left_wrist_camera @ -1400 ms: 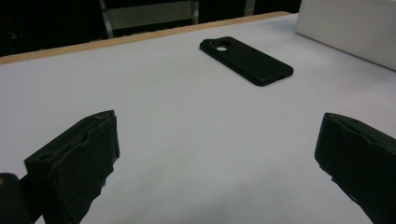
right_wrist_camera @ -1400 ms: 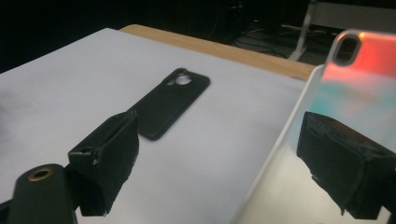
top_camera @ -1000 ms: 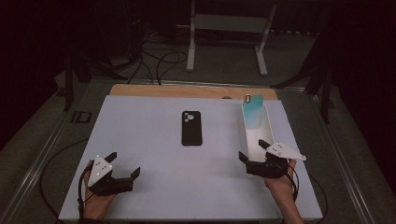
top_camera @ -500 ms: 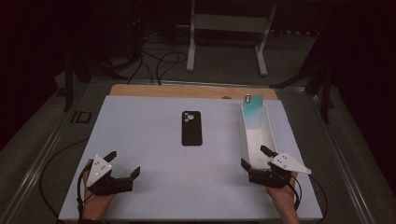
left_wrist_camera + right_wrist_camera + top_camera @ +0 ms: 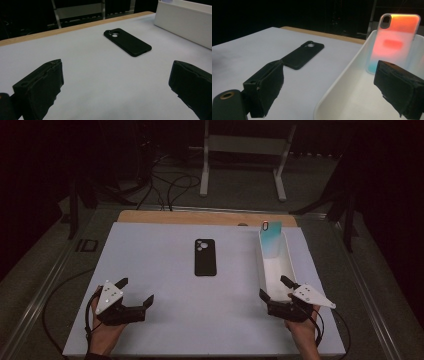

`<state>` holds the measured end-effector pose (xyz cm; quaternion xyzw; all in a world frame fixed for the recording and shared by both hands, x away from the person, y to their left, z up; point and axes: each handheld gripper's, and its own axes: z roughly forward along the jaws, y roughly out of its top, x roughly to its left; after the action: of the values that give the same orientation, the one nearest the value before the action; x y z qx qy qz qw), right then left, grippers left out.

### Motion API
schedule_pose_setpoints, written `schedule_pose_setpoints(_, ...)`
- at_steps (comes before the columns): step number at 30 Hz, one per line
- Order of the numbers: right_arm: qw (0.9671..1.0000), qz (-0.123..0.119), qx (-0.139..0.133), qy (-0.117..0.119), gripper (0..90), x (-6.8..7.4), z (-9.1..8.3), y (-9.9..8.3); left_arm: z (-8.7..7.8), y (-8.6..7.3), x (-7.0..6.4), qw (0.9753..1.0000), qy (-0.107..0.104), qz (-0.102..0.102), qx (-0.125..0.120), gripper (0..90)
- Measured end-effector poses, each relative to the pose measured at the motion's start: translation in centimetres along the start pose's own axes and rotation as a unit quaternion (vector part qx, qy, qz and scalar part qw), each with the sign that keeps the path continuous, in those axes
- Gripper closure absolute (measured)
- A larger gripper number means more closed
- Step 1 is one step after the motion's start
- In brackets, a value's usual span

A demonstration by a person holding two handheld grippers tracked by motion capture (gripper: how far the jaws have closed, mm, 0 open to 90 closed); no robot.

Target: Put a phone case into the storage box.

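Right gripper point(image 5: 278, 289) sat at the near end of the tray point(image 5: 286, 254), jaws spread wide and holding nothing, one jaw over the tray's near lip, the other over the mat point(image 5: 150, 260). Left gripper point(image 5: 135, 291) rested low at the mat's near left, jaws wide apart too, empty. Between them and farther up, the black case point(image 5: 205, 257) lay flat on the mat, camera cutout toward the far edge. In the tray, the coloured case point(image 5: 395, 40) stood propped against the far wall, orange on top, teal at the bottom.
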<state>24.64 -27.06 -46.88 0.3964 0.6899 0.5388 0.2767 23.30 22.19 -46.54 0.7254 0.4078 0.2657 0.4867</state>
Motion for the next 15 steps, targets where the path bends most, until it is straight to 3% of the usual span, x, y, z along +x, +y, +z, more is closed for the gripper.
schedule_pose_setpoints(15, 0.9999, 0.009, -0.003, -0.009, 9.4, -0.5, -0.2, 0.0, 1.2, 2.4, -0.6, 0.9997, -0.02, 0.007, -0.011, 0.2)
